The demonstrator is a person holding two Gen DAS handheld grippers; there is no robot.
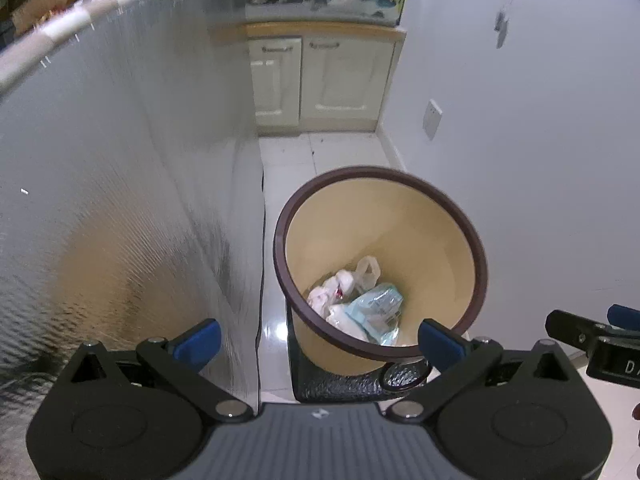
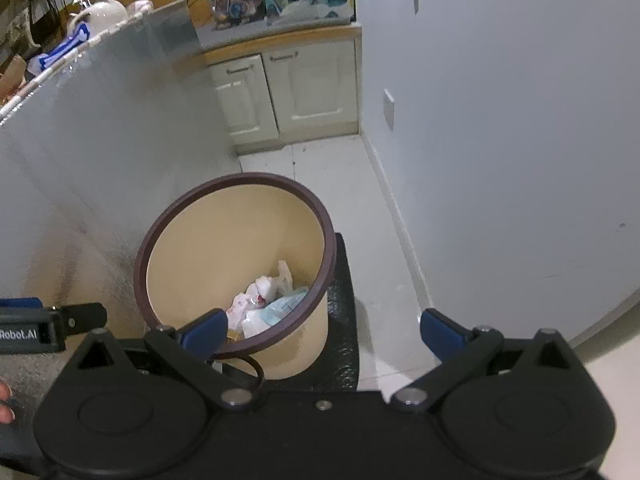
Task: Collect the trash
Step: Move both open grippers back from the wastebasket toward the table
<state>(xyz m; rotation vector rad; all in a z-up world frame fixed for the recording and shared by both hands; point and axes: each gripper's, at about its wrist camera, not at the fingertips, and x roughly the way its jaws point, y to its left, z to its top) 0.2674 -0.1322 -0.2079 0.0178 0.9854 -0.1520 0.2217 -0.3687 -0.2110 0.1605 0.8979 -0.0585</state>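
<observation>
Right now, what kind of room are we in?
Most likely a home kitchen corner: cream base cabinets under a cluttered worktop, a white teapot on the counter, and a tan waste bin with wrappers on a tiled floor.

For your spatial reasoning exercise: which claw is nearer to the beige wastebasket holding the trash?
Hard to call; roughly equal. The left claw hangs open over the wastebasket's near rim, its right finger in front of it. The right claw hangs open likewise, its left finger overlapping the rim.
</observation>
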